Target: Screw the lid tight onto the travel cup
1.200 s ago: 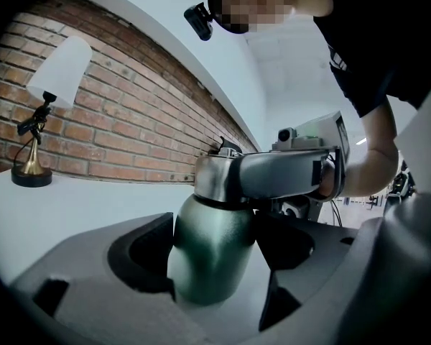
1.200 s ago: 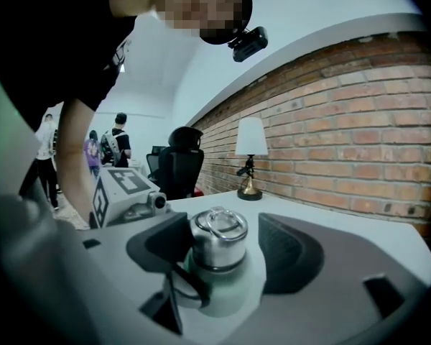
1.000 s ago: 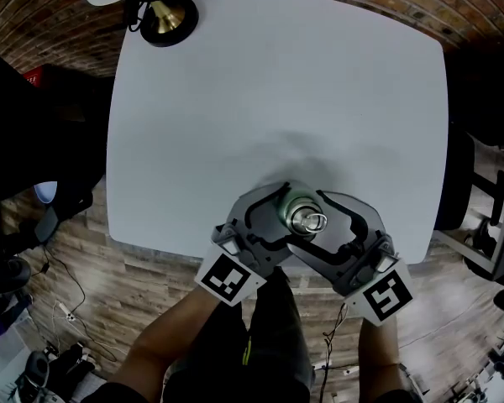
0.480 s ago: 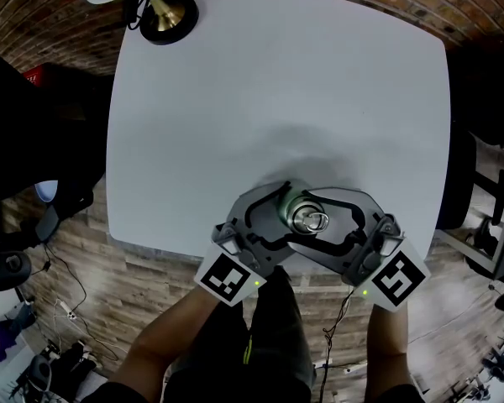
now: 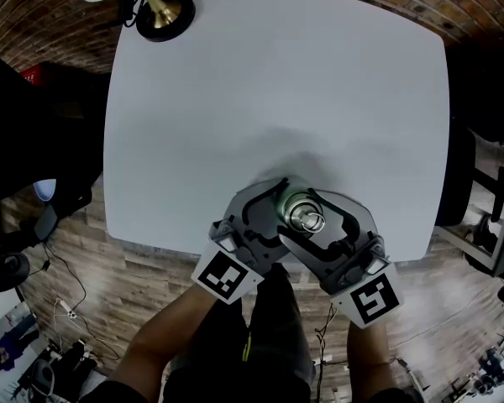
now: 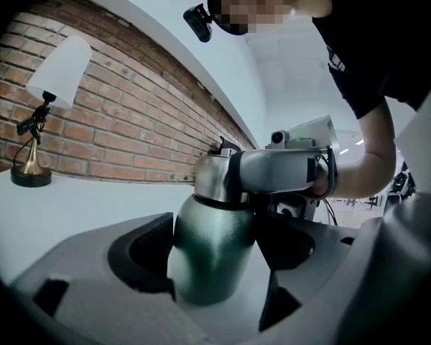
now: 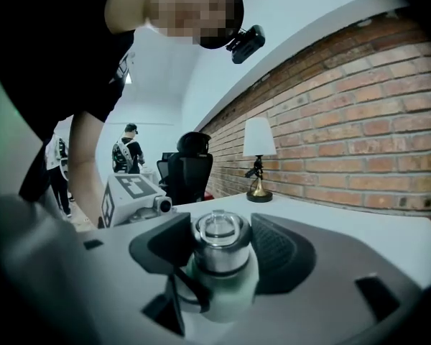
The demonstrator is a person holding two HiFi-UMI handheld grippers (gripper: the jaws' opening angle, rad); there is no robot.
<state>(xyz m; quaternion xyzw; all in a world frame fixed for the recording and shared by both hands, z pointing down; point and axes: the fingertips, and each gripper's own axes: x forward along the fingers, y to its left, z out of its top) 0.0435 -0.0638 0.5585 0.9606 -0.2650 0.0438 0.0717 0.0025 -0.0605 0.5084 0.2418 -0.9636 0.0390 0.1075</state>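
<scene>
A dark green travel cup [image 5: 291, 201] stands upright near the white table's [image 5: 277, 82] front edge, its steel lid [image 5: 306, 217] on top. My left gripper [image 5: 292, 210] is shut on the cup's body [image 6: 212, 250], one pad on each side. My right gripper [image 5: 304, 218] sits higher, shut on the lid [image 7: 219, 239], with its dark pads [image 7: 276, 254] against the lid's sides. In the left gripper view, the right gripper's grey jaw [image 6: 287, 171] wraps the lid [image 6: 214, 178]. The lid's clear top knob [image 7: 218, 223] faces up.
A brass-footed lamp [image 5: 164, 11] with a white shade stands at the table's far left corner, in front of a brick wall [image 6: 115, 121]. A black office chair [image 7: 190, 164] and a standing person [image 7: 126, 153] are beyond the table. A wooden floor [image 5: 151, 284] lies below the near edge.
The right gripper swung one way around the lid and then back: its marker cube went right and up, then returned left and down. The left gripper and the cup stayed put.
</scene>
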